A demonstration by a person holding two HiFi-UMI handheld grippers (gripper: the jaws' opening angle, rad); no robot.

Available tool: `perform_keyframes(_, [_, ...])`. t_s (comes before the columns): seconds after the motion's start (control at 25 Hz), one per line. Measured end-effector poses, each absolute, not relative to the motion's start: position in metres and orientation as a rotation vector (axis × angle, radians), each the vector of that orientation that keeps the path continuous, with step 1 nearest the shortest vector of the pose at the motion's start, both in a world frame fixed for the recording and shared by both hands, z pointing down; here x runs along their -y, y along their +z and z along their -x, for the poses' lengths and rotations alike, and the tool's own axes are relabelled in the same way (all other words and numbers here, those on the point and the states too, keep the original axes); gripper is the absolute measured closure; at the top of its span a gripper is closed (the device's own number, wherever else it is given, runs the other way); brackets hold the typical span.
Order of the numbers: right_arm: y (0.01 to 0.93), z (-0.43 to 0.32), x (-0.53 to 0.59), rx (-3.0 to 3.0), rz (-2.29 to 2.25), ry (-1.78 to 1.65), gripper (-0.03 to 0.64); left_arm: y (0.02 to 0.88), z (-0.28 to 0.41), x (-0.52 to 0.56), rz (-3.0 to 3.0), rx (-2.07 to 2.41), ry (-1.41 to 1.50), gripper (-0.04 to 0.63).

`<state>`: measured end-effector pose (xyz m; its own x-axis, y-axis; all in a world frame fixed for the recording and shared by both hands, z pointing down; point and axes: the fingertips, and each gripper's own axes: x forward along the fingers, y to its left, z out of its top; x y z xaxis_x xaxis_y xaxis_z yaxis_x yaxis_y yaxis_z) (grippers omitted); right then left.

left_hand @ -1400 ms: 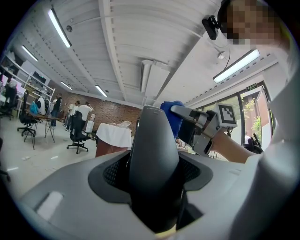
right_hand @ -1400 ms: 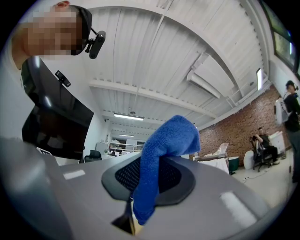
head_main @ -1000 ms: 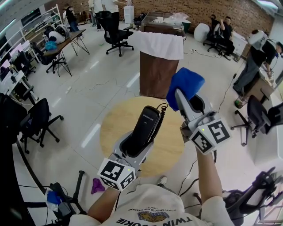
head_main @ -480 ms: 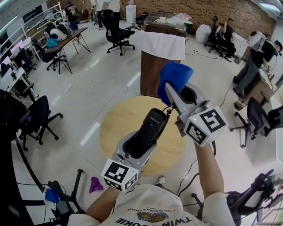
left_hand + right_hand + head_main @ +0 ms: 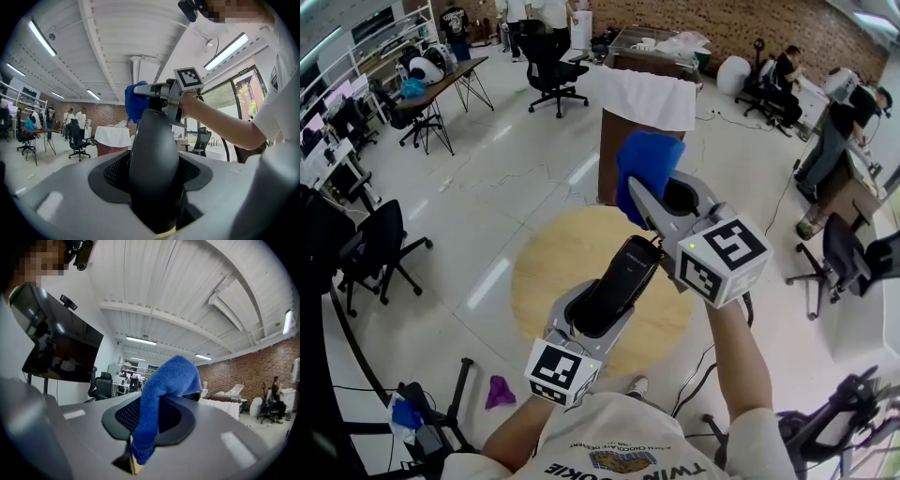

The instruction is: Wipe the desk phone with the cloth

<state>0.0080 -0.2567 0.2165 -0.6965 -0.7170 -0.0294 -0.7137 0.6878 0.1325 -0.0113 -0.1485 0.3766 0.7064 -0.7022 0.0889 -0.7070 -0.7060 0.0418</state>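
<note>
Handset and cloth both held up over the round table

Left claw (image 5: 607, 302) clamped wide on the desk phone handset (image 5: 625, 270): smooth, glossy black plastic, long and rounded, tilted up above the pale wood-grain table (image 5: 546, 272). Right claw (image 5: 649, 200) pinched narrow on the cloth (image 5: 645, 159): blue, fuzzy terry, folded into a soft lump, near the handset's upper end; contact not clear.

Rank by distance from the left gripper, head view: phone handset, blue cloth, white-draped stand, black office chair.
1. phone handset, held by the left gripper
2. blue cloth, just ahead
3. white-draped stand, farther ahead
4. black office chair, far back
</note>
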Motion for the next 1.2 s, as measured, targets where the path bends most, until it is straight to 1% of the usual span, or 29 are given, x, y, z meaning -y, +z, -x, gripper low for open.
perform_keyframes(0.24, [0.208, 0.015, 0.247, 2.868, -1.142, -0.174, 0.555, 0.381, 0.015, 0.153, -2.834, 1.203, 0.126, 0.325])
perform_keyframes(0.76, [0.235, 0.066, 0.226, 2.766, -1.009, -0.19, 0.555, 0.387, 0.011, 0.152, -2.874, 1.253, 0.219, 0.325])
perform_keyframes(1.2, [0.261, 0.106, 0.195, 2.693, -0.885, -0.274, 0.555, 0.394, 0.013, 0.153, -2.87, 1.278, 0.257, 0.325])
